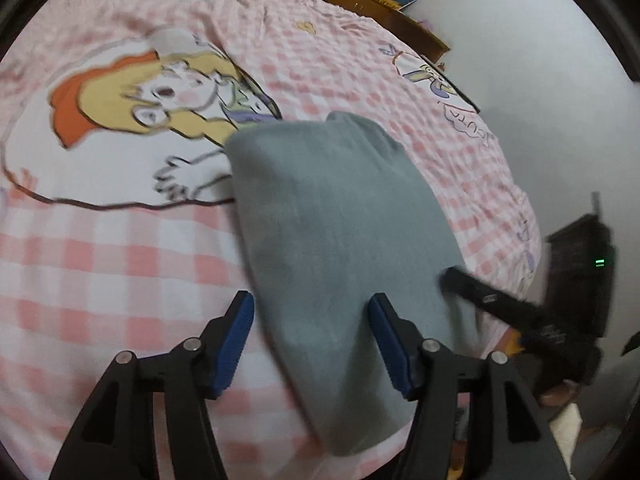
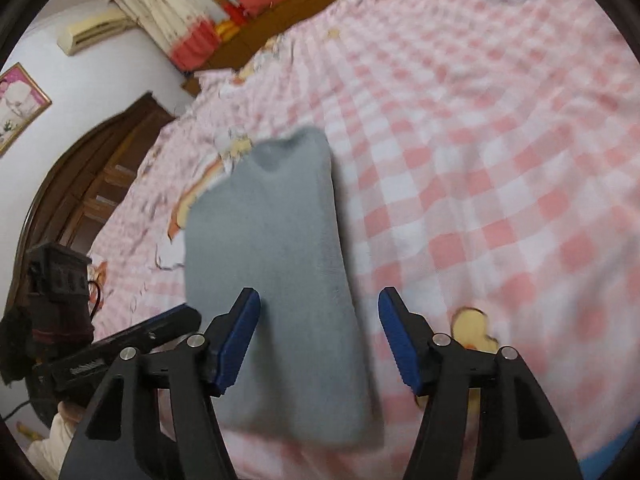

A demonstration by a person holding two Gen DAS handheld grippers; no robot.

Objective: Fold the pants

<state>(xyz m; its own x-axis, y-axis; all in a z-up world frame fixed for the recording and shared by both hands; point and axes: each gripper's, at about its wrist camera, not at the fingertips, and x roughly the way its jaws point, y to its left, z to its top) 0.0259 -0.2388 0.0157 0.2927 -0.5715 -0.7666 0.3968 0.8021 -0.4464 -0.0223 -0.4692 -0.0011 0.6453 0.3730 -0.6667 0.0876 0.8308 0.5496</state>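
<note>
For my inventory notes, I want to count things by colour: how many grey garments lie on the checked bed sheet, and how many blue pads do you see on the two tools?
Grey folded fabric pants: 1
Blue ribbed pads on the left tool: 2
Blue ribbed pads on the right tool: 2
Total: 5

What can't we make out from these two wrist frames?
- Pants: waistband, leg ends and number of folds unreadable; motion blur in both views, near end behind the left gripper.
- Right gripper: open, but whether its fingers touch the cloth can't be told; blur.
- Right gripper seen from the left wrist: smeared, tips unclear.
- Person: only a bit of hand, cut off at frame edge.
- Bedsheet print: blurred in the right view.
</note>
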